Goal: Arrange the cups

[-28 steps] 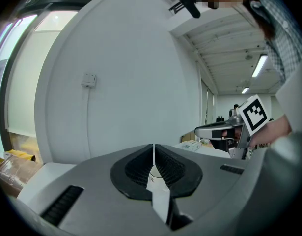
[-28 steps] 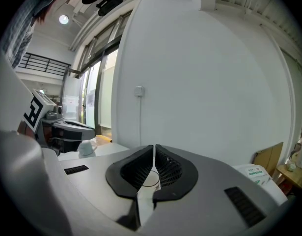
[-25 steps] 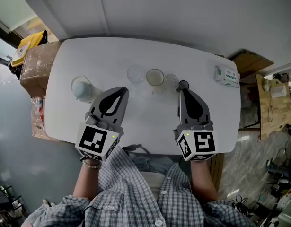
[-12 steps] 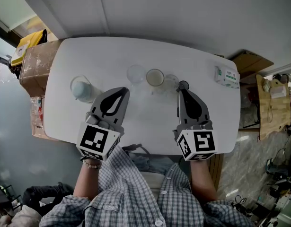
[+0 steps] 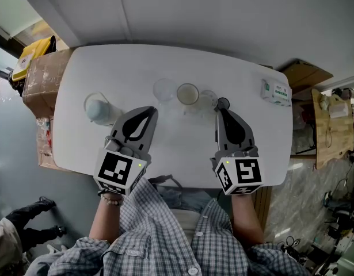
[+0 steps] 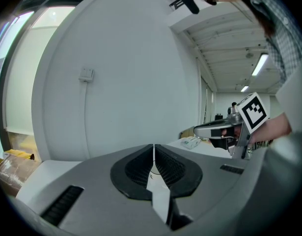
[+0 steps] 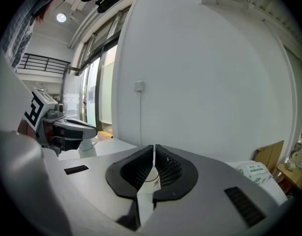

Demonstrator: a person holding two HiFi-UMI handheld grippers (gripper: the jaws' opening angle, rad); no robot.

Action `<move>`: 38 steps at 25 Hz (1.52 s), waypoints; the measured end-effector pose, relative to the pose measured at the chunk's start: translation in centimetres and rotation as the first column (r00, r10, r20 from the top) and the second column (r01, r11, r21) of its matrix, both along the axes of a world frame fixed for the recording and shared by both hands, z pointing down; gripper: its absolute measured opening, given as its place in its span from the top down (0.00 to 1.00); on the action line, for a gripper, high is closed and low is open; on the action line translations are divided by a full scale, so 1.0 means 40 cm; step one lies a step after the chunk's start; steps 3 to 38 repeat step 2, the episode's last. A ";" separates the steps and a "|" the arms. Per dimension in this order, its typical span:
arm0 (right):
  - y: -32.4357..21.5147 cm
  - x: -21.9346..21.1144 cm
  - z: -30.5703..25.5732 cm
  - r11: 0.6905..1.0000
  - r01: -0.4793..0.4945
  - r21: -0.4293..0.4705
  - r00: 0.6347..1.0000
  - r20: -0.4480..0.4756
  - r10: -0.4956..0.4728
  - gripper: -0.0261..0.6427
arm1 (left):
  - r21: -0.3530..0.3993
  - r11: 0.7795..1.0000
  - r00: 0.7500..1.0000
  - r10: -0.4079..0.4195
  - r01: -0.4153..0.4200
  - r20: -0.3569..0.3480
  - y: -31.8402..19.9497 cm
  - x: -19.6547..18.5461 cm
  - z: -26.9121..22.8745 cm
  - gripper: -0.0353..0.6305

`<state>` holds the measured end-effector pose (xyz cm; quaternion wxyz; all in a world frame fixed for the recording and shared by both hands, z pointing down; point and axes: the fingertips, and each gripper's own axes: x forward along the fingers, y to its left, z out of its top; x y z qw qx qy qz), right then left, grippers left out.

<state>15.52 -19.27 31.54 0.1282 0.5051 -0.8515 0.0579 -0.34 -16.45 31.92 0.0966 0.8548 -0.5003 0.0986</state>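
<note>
Three cups stand in a row at the middle of the white table (image 5: 234, 68): a clear cup (image 5: 164, 89), a paper cup (image 5: 188, 94) with a brownish inside, and a clear cup (image 5: 208, 99). A white mug (image 5: 98, 108) sits apart at the left. My left gripper (image 5: 147, 110) is shut and empty, near side of the clear cup and right of the mug. My right gripper (image 5: 222, 103) is shut and empty, its tip close beside the right clear cup. In the right gripper view the paper cup (image 7: 151, 173) shows just past the shut jaws.
A white tissue pack (image 5: 275, 92) lies at the table's right end. A cardboard box (image 5: 41, 79) and a yellow item (image 5: 33, 53) stand off the left edge. Wooden boards (image 5: 329, 125) lie to the right. A person's legs (image 5: 21, 223) show at bottom left.
Both grippers stay where they were, still shut. A person on the floor at bottom left has moved.
</note>
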 end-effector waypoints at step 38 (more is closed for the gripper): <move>-0.001 0.003 0.001 1.000 -0.003 -0.001 1.000 -0.001 0.003 0.92 | -0.002 1.000 1.000 0.003 -0.003 0.003 -0.001 0.002 0.003 0.92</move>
